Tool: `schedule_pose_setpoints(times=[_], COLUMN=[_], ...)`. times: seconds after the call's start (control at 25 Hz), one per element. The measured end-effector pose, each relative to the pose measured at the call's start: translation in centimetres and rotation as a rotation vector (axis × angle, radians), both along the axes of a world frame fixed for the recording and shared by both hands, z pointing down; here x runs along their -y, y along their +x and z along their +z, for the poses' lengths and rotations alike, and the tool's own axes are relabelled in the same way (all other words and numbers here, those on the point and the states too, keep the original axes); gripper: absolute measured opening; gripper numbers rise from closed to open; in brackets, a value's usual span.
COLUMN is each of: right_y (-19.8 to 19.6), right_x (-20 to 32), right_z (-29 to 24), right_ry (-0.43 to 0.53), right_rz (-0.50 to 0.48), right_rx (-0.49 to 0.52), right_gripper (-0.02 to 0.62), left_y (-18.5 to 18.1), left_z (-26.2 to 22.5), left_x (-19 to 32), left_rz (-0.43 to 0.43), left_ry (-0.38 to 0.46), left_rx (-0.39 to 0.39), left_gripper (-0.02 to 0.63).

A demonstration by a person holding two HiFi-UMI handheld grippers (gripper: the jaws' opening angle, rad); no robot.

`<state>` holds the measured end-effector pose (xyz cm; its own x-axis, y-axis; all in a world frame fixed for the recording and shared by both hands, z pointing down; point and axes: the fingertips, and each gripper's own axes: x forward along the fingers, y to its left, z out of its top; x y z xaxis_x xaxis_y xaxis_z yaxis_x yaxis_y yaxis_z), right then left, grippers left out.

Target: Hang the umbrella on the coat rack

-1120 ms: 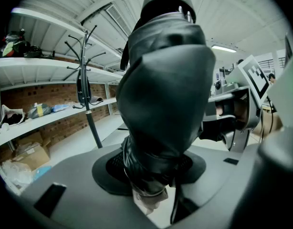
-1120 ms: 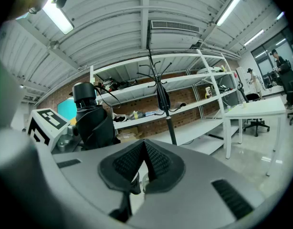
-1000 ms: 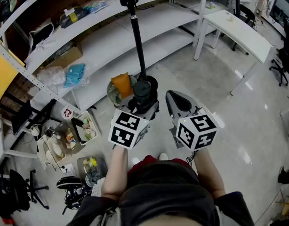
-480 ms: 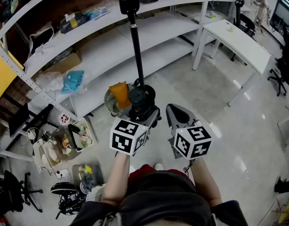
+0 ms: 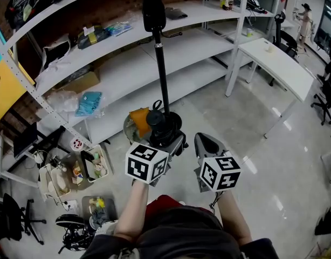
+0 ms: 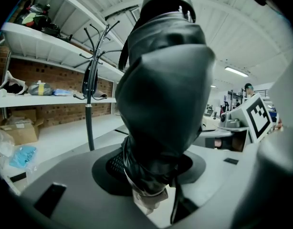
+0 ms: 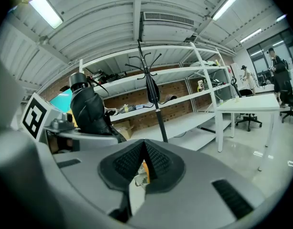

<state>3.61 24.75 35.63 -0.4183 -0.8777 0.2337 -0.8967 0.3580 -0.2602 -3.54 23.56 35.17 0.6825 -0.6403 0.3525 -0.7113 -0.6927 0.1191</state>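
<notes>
Two grippers show in the head view. My left gripper [image 5: 166, 138] is clenched round the folded black umbrella [image 5: 161, 117], which stands up out of its jaws. My right gripper [image 5: 204, 142] is just beside it on the right, carrying nothing. One coat rack [image 5: 160, 58] stands on the far side, its pole rising behind the umbrella, with one dark bundle [image 5: 153, 9] already hung high on it. White shelving [image 5: 128, 63] runs across the far side, and one white table [image 5: 278, 50] sits far right.

From the left gripper view, the one umbrella [image 6: 165, 89] fills the middle, pinched at its lower end between the jaws. The coat rack [image 6: 91, 80] is far off to the left, well apart. The cover is slick, crumpled fabric, a soft skin over what I judge to be a stiff core. It looks light, but it could slide or twist in the grip, so I would keep hold of the thick bundled part and offer the free top end to the rack's upper part.

In the right gripper view the jaws are pressed together on nothing. One coat rack [image 7: 151, 87] stands far ahead, and the gripped umbrella [image 7: 91, 111] is near left.
</notes>
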Motion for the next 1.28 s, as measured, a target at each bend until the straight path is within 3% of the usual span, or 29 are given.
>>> schedule_pose_setpoints(times=[0.68, 0.88, 1.28], right_y=[2.5, 2.4, 2.9], right_x=[4.0, 6.1, 13.3], right_z=[-0.1, 0.5, 1.1], right_ry=[-0.015, -0.022, -0.041], right_rz=[0.031, 0.045, 0.081], right_rx=[-0.001, 0.004, -0.001], right_gripper=[0.018, 0.018, 0.018], left_y=[1.8, 1.6, 2.1], left_z=[-1.0, -0.6, 0.2], left_x=[3.2, 5.6, 13.5], left_rz=[-0.004, -0.002, 0.033], left_ry=[-0.011, 0.005, -0.035], left_rx=[-0.020, -0.007, -0.073], left_gripper=[0.202, 0.202, 0.202])
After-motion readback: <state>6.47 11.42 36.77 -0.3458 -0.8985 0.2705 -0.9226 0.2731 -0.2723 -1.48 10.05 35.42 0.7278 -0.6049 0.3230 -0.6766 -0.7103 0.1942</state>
